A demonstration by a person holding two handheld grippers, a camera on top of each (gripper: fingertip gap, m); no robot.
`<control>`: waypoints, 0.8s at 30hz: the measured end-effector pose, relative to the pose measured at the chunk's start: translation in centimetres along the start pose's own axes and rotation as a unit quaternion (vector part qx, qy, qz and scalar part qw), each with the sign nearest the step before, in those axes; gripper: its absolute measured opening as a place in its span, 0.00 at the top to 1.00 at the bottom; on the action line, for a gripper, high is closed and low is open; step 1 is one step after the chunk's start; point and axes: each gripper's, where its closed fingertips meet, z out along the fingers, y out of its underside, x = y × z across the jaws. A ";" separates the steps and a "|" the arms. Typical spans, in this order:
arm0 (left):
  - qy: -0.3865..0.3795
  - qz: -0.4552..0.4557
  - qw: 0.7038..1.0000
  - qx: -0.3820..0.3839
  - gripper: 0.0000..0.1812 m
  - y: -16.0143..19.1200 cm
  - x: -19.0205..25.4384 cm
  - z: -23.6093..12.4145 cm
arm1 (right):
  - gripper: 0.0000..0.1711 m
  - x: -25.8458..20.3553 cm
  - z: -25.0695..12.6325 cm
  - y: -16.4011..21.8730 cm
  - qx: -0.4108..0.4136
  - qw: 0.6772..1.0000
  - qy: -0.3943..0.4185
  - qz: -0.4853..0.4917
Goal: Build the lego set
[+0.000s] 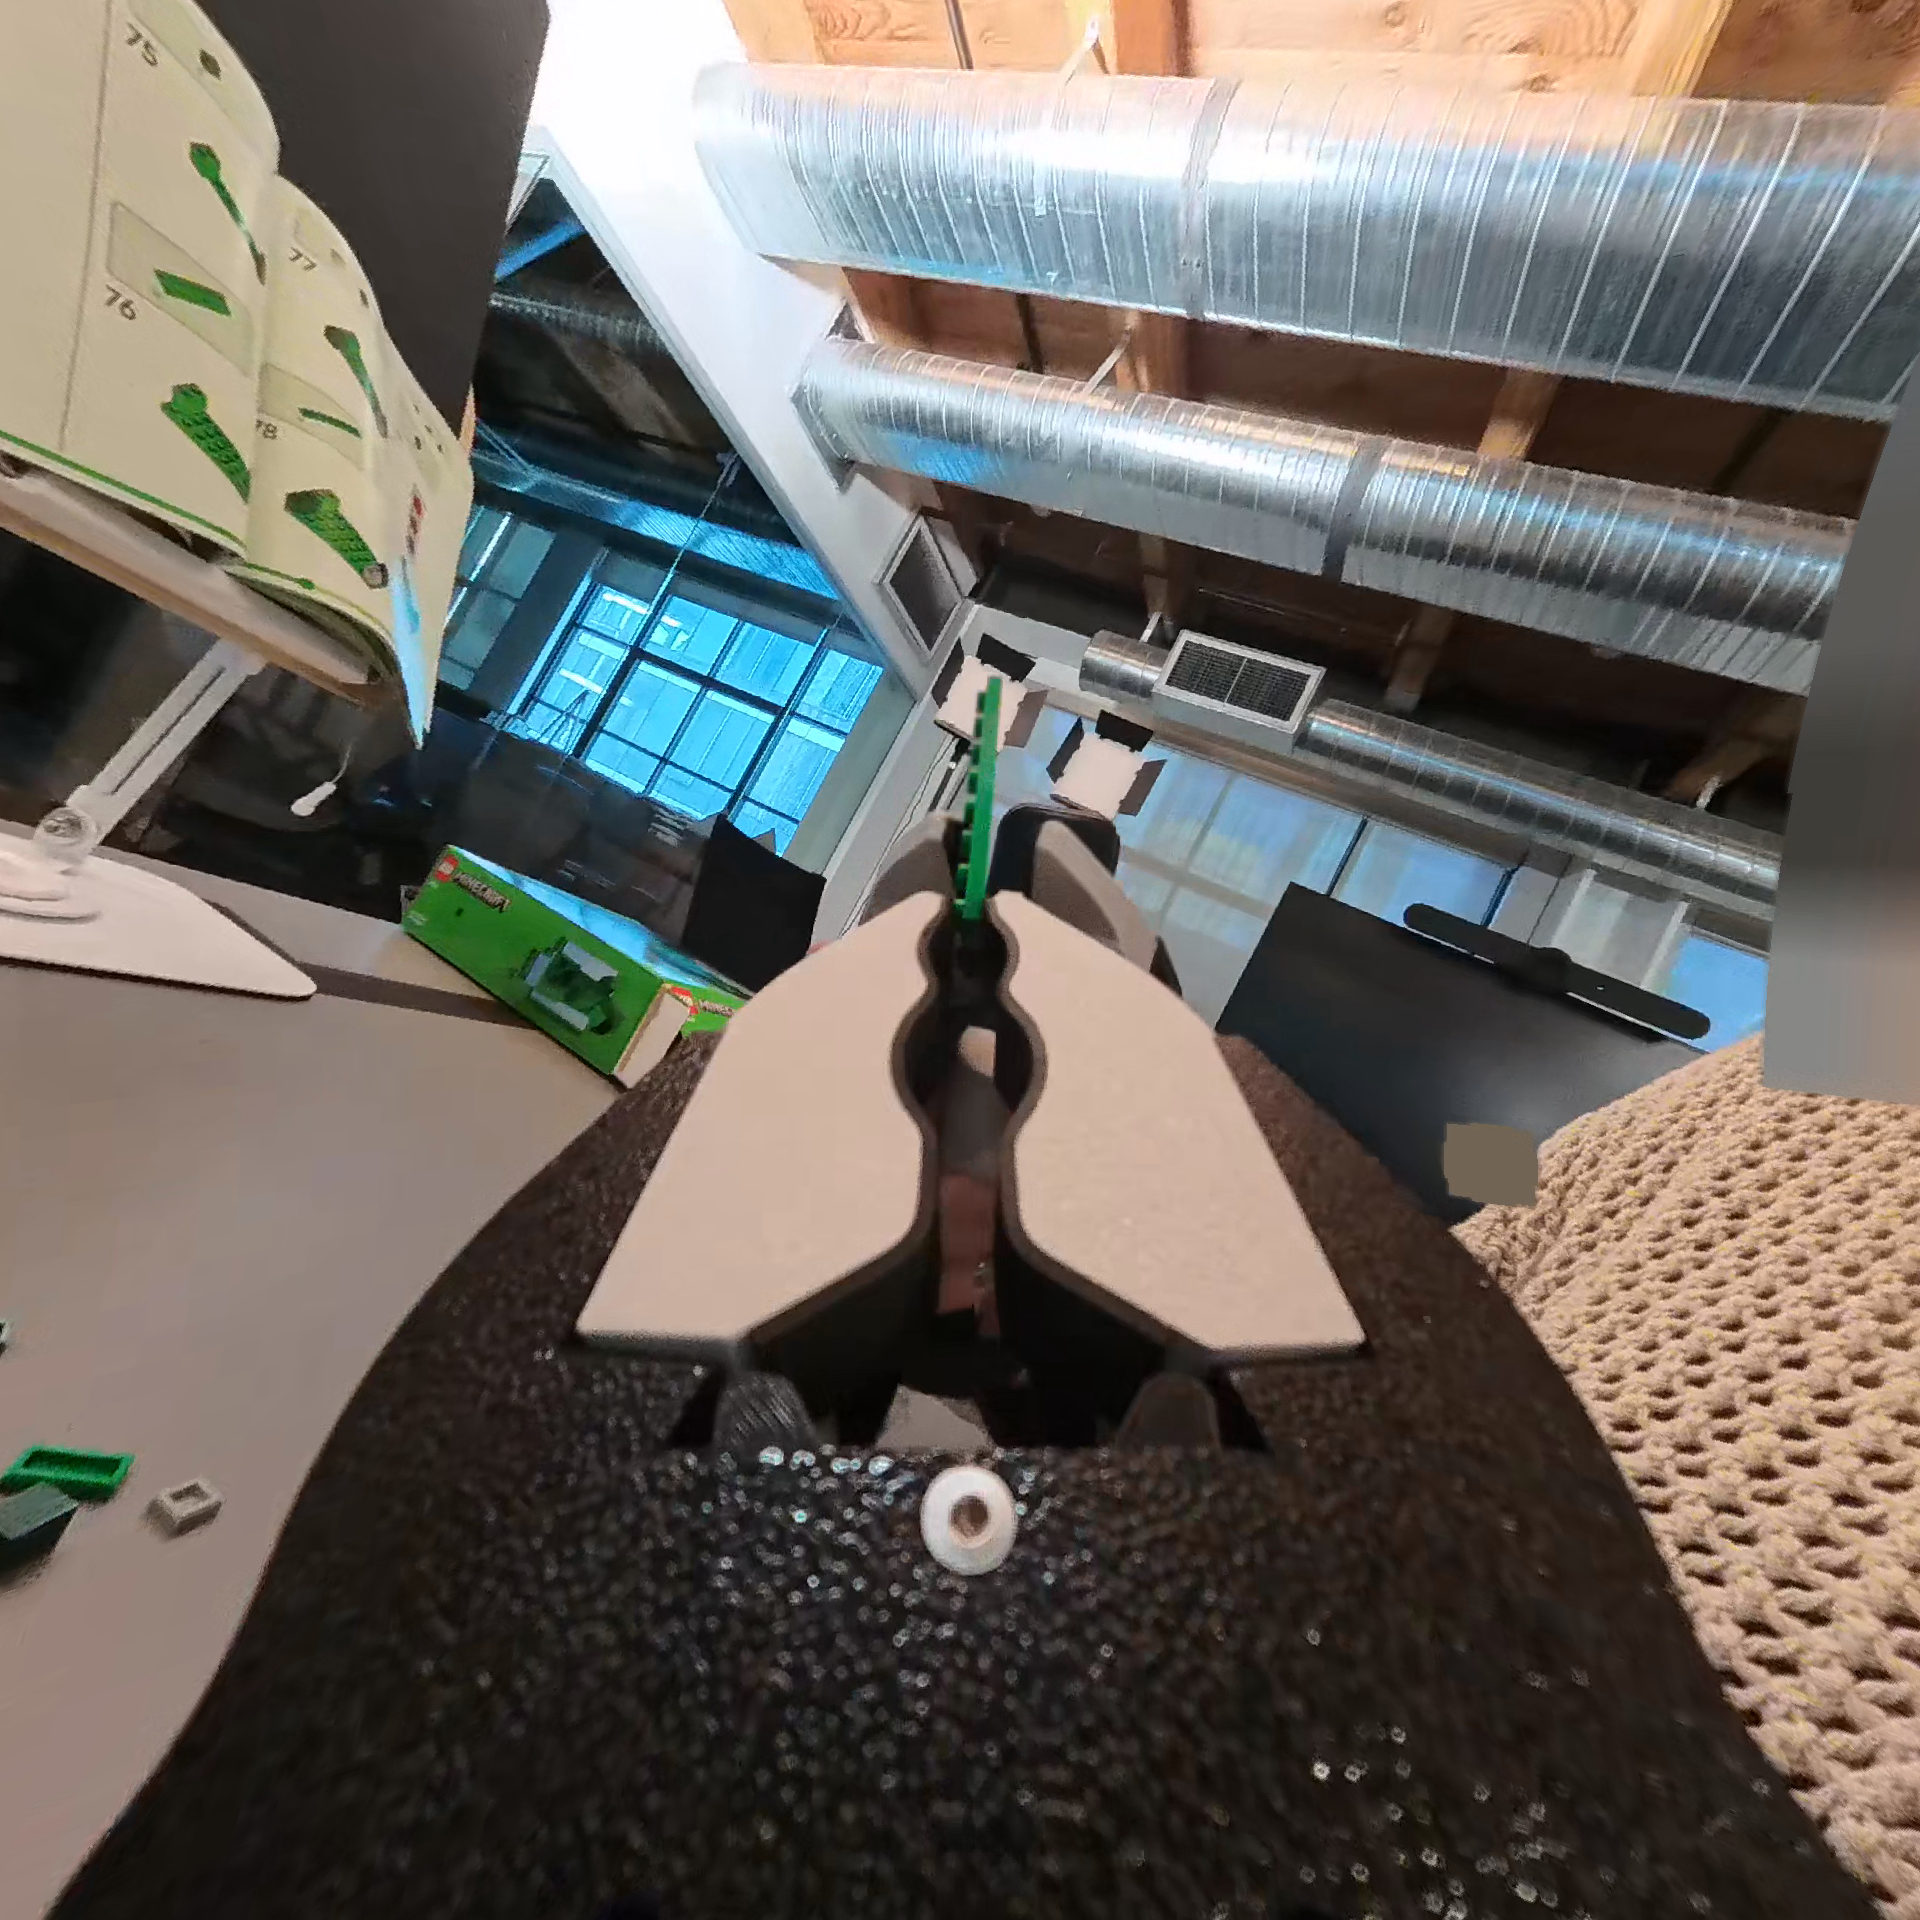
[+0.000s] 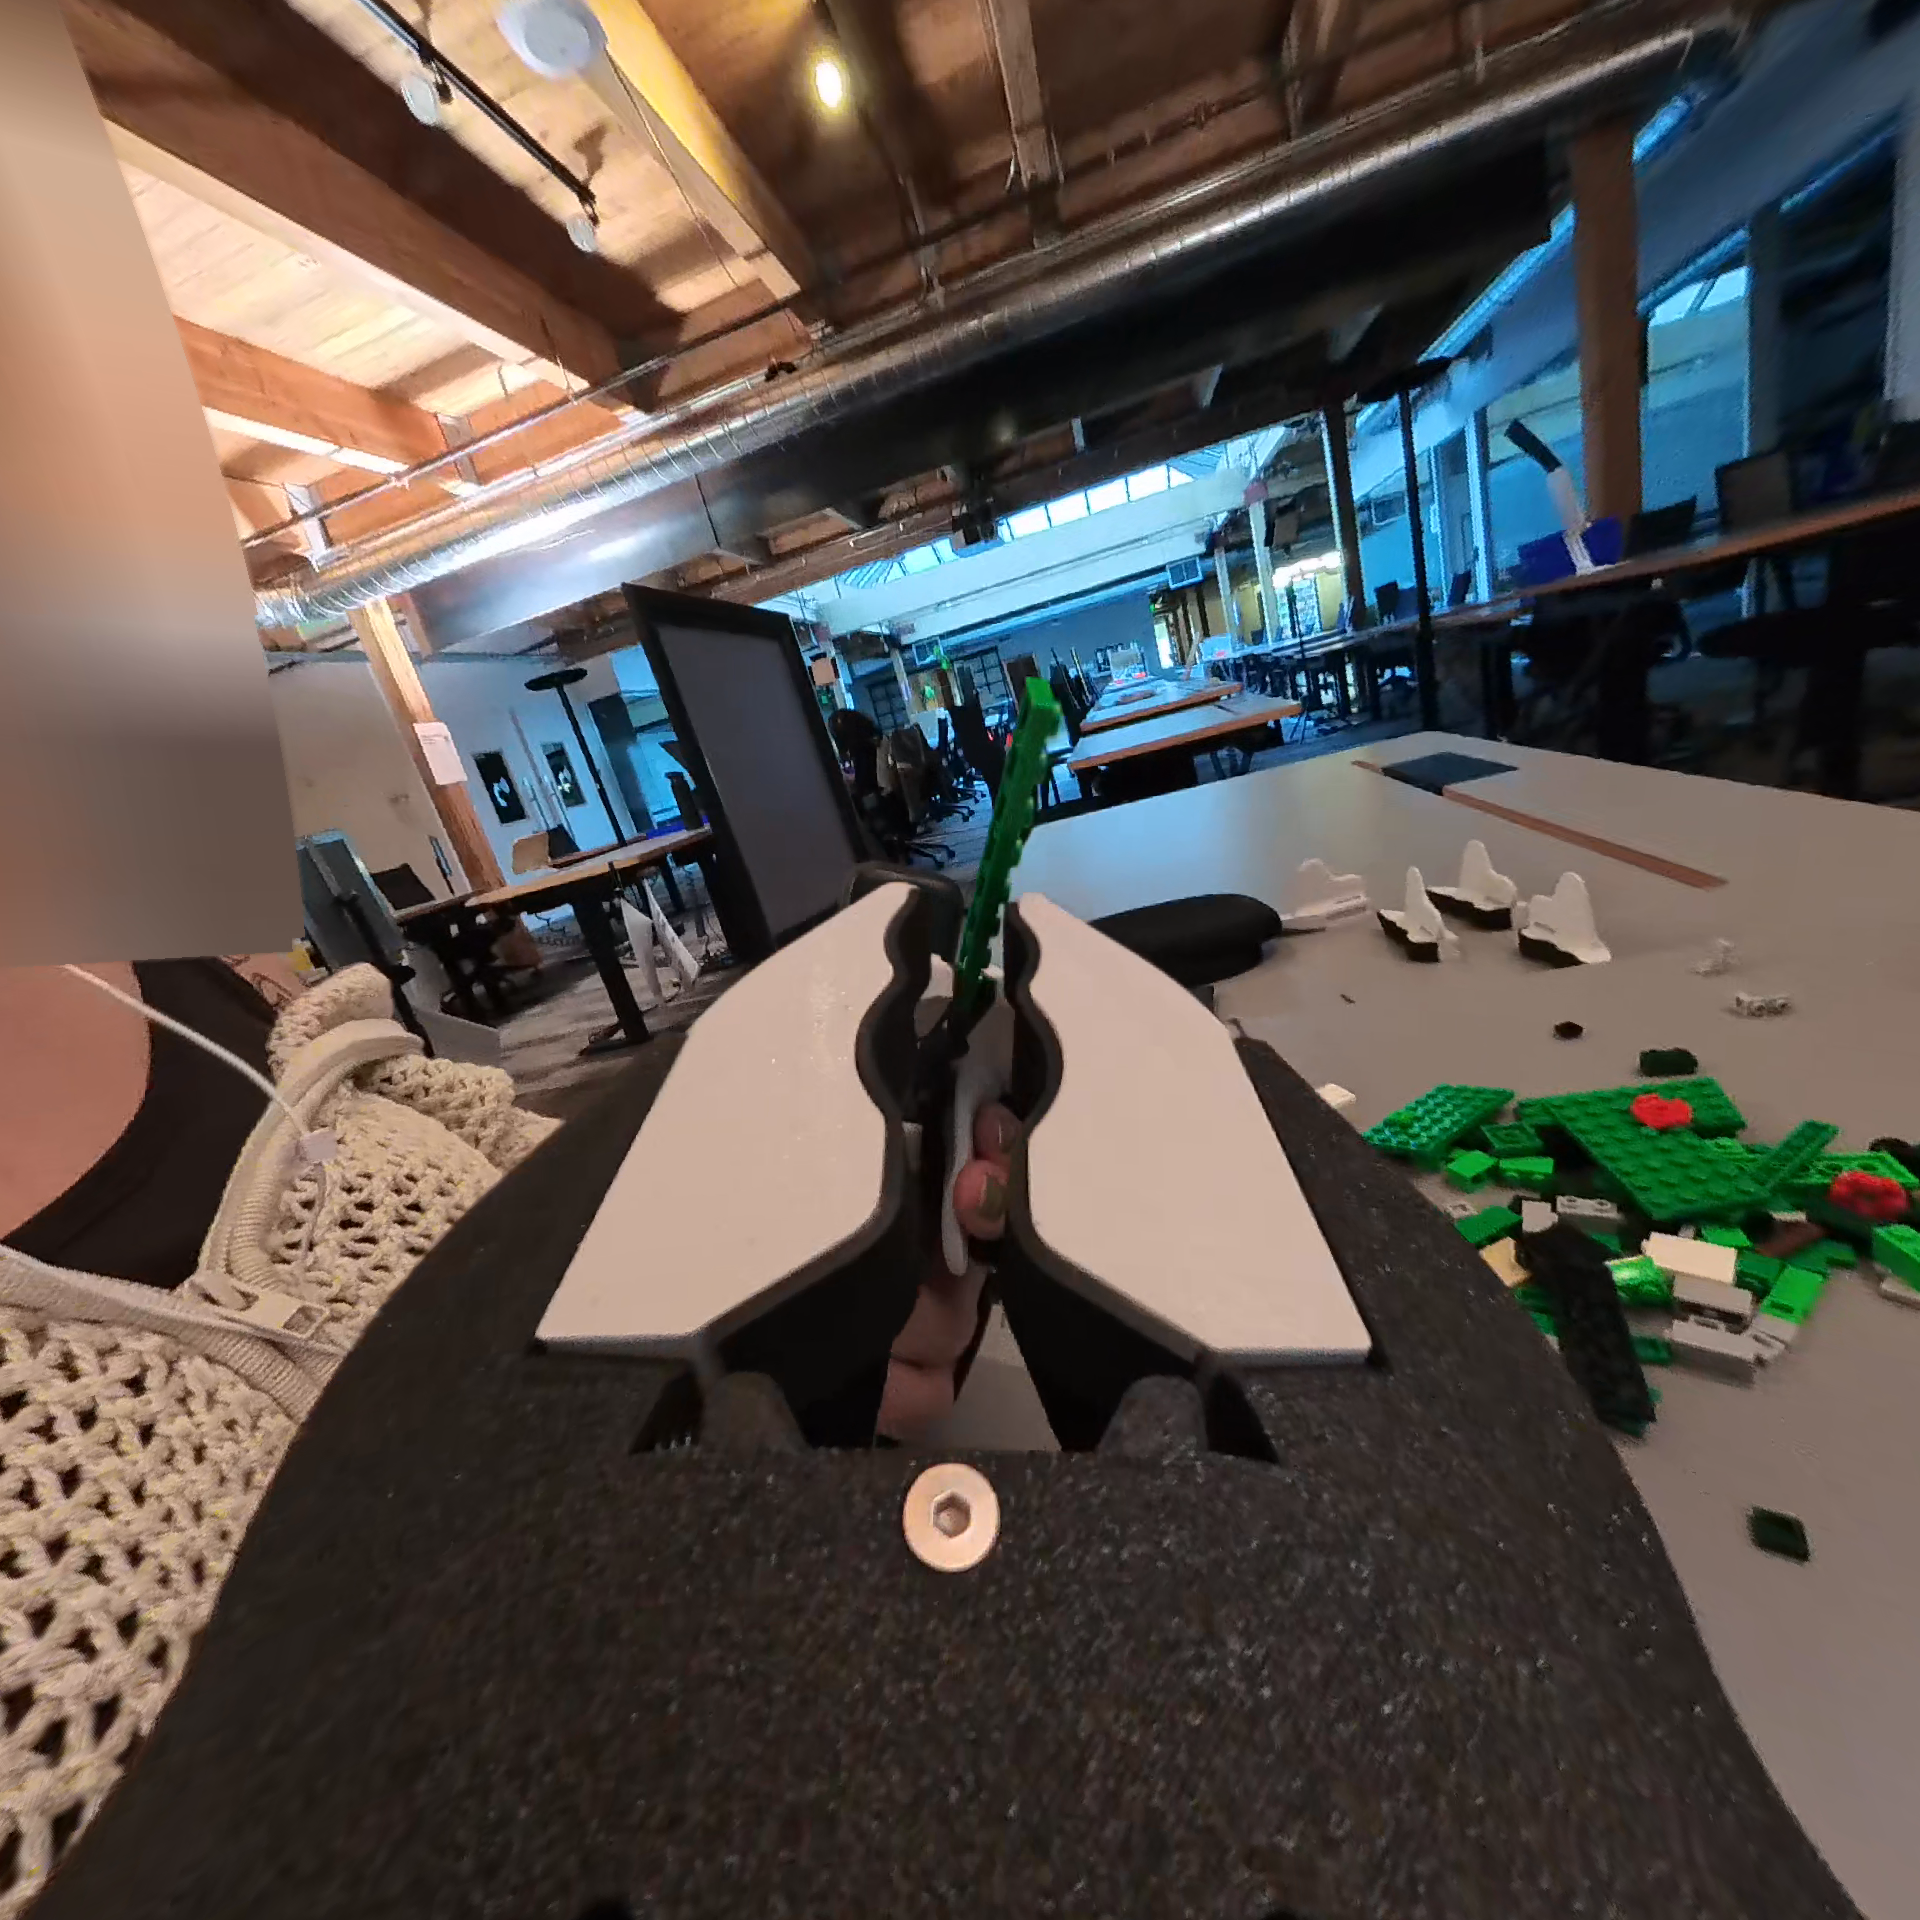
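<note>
In the left wrist view my left gripper [image 1: 971, 920] is shut on the lower end of a thin green Lego plate [image 1: 982, 790], which stands edge-on and upright above the fingertips. The grey and black body of the other gripper [image 1: 1060, 847] shows close behind the plate. In the right wrist view my right gripper [image 2: 997, 920] is shut on a long thin green plate [image 2: 1013, 821] that leans up and to the right. A person's fingers [image 2: 982, 1174] show through the gap between the fingers. Both grippers are raised above the table.
An open instruction booklet [image 1: 208, 312] sits on a stand at the upper left, and a green Lego box [image 1: 551, 966] lies on the table. Loose pieces [image 1: 62, 1475] lie at the lower left. A pile of green, black and grey bricks [image 2: 1662, 1174] lies to the right. White pieces [image 2: 1455, 904] and a black pouch [image 2: 1184, 925] lie beyond it. Less than 4 cm separates the two grippers' tips.
</note>
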 end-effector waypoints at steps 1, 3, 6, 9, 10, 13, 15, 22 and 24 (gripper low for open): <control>0.002 0.002 1.000 0.002 0.99 -0.1 0.1 0.0 | 0.92 -0.1 0.0 -0.1 0.005 1.000 0.000 0.000; 0.005 0.002 1.000 0.010 0.99 -0.3 0.2 -0.1 | 0.89 0.2 -0.1 -0.7 0.027 0.999 0.020 -0.008; 0.004 0.015 1.000 0.023 0.98 -0.6 0.2 -0.2 | 0.89 0.4 -0.3 -1.6 0.044 0.998 0.037 -0.014; 0.006 0.023 1.000 0.020 0.99 -0.4 0.5 0.1 | 0.89 0.4 -0.2 -1.8 0.051 0.998 0.043 -0.013; 0.007 0.025 0.999 0.022 0.99 -0.4 0.6 0.1 | 0.89 0.4 -0.1 -2.0 0.060 0.997 0.044 -0.009; 0.011 0.023 0.999 0.022 0.99 -0.3 0.7 0.2 | 0.94 0.2 0.1 -2.2 0.068 0.997 0.036 0.016; 0.012 0.021 1.000 0.021 0.99 -0.2 0.8 0.3 | 0.95 0.1 0.3 -2.0 0.062 0.997 0.026 0.026; 0.014 0.133 0.977 -0.167 0.79 1.8 -0.7 -1.0 | 0.97 0.3 -1.2 -1.8 0.018 0.999 0.036 -0.006; -0.026 0.262 0.910 -0.320 0.75 3.3 -3.9 -3.3 | 0.98 1.2 -2.4 -1.2 -0.030 0.997 0.059 -0.031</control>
